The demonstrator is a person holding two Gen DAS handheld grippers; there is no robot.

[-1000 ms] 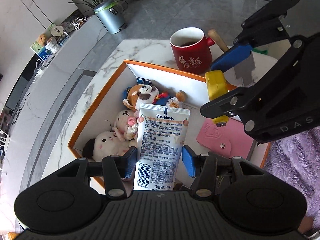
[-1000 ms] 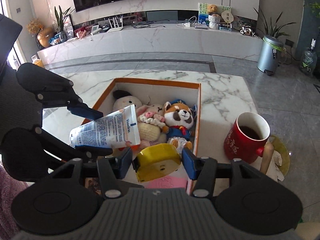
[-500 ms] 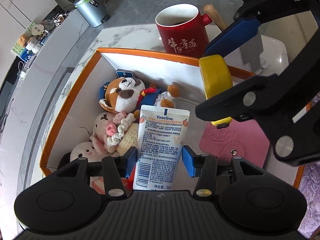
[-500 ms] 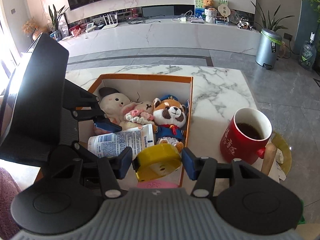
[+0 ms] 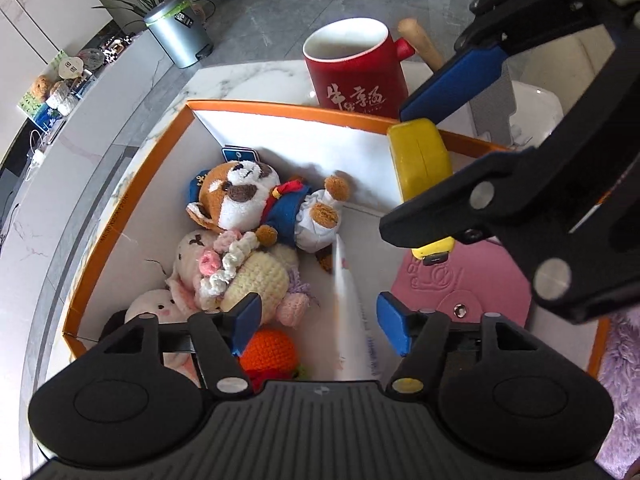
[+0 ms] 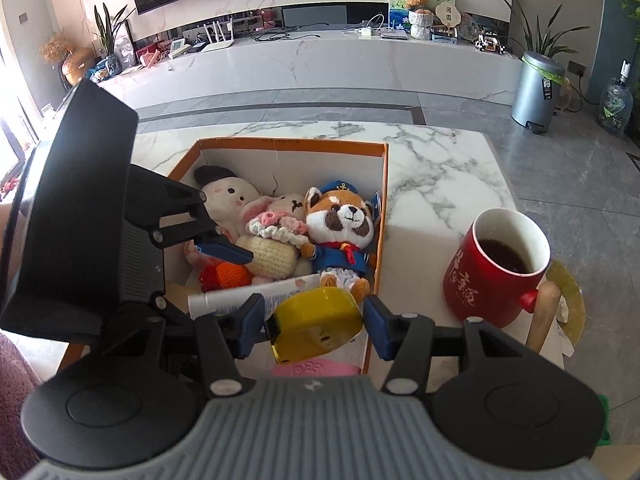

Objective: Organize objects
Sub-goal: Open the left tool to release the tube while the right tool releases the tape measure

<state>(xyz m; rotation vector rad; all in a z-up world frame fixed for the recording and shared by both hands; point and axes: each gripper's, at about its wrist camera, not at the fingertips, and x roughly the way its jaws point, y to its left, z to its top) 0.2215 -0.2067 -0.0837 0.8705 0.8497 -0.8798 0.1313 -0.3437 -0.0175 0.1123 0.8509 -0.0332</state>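
Note:
An orange-rimmed white box [image 5: 280, 106] [image 6: 292, 142] holds a sailor-suited plush [image 5: 244, 196] [image 6: 340, 220], a crochet bunny [image 5: 248, 272], a white plush [image 6: 228, 196], an orange crochet piece [image 5: 270, 350] and a pink wallet [image 5: 460, 280]. My left gripper [image 5: 319, 316] hangs low inside the box, jaws opening. The white cream tube [image 5: 352, 312] [image 6: 240, 298] shows blurred and edge-on between the pads, which do not press it. My right gripper [image 6: 314, 322] [image 5: 424, 160] is shut on a yellow tape measure [image 6: 316, 324] [image 5: 420, 164] over the box's near right corner.
A red mug [image 6: 496, 264] [image 5: 352, 76] of dark drink stands on the marble table [image 6: 440, 168] right of the box, with a wooden handle [image 6: 540, 312] and a yellowish dish [image 6: 568, 292] beside it. A metal bin [image 6: 536, 88] stands on the floor beyond.
The left jaws have spread and the tube has slipped out of their grip, tipping edge-on down into the box. The left gripper sank lower. The right gripper stayed put with the tape measure.

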